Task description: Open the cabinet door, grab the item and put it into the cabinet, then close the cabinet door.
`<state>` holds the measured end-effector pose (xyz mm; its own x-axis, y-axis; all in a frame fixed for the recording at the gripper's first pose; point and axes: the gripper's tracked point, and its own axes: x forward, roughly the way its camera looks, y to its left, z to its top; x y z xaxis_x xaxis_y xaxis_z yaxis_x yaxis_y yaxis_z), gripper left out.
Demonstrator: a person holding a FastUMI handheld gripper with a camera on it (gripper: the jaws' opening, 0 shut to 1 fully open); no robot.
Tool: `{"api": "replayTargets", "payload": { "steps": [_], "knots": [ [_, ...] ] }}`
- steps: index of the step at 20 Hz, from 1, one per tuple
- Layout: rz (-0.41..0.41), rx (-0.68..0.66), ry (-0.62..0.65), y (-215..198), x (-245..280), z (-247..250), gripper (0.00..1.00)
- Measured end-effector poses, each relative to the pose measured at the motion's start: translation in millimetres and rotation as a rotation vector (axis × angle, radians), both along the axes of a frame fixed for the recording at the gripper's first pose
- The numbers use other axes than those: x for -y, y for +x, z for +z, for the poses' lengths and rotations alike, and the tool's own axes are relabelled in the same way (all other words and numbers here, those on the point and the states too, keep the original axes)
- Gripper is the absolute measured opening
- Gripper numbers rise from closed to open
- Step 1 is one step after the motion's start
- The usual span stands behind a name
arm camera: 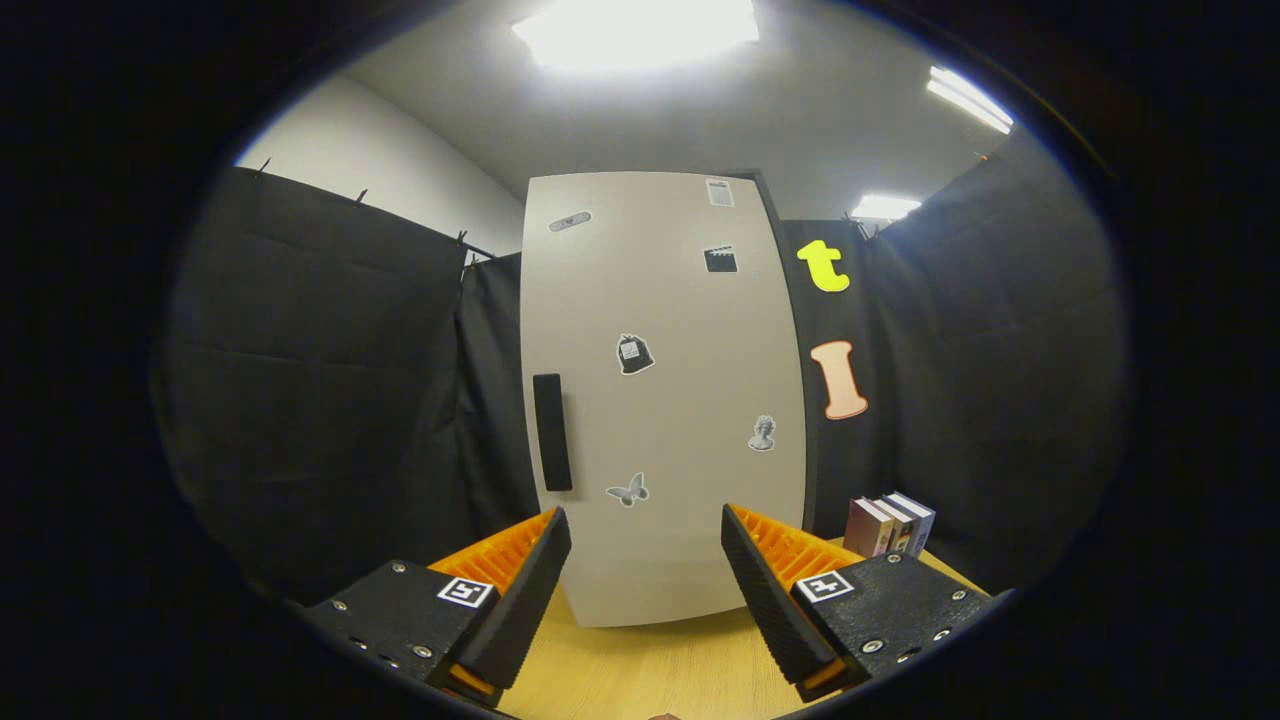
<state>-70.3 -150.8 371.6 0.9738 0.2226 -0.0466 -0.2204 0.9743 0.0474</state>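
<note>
Two fingers of my gripper (646, 570) stand wide apart with nothing between them, hovering over the wooden table (650, 670). Straight ahead, beyond the fingertips, stands the cabinet (660, 400), its pale door shut and dotted with small stickers. Its black handle (552, 432) is a vertical bar near the door's left edge, a little above and beyond my left finger. I judge the door to be a stiff, smooth panel that swings on hinges at the far right side, so pinching the handle across its narrow width and pulling in an arc should work; the flat face itself offers no grip. Beyond my right finger, beside the cabinet, a few books (890, 525) stand upright on the table. They look rigid and light, best taken across the covers.
</note>
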Motion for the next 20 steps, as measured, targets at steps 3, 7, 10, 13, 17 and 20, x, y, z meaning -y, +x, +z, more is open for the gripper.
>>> {"api": "replayTargets", "payload": {
  "steps": [3,7,10,13,17,20],
  "knots": [
    [-0.013,-0.014,0.001,-14,9,-9,0.94],
    [-0.026,-0.016,0.006,-29,17,-19,0.94],
    [-0.03,-0.032,-0.004,-35,21,-30,0.94],
    [-0.032,-0.04,-0.002,-39,24,-37,0.94],
    [-0.019,-0.059,-0.007,-41,21,-45,0.94],
    [-0.012,-0.052,-0.012,-42,19,-44,0.94]
  ]
}}
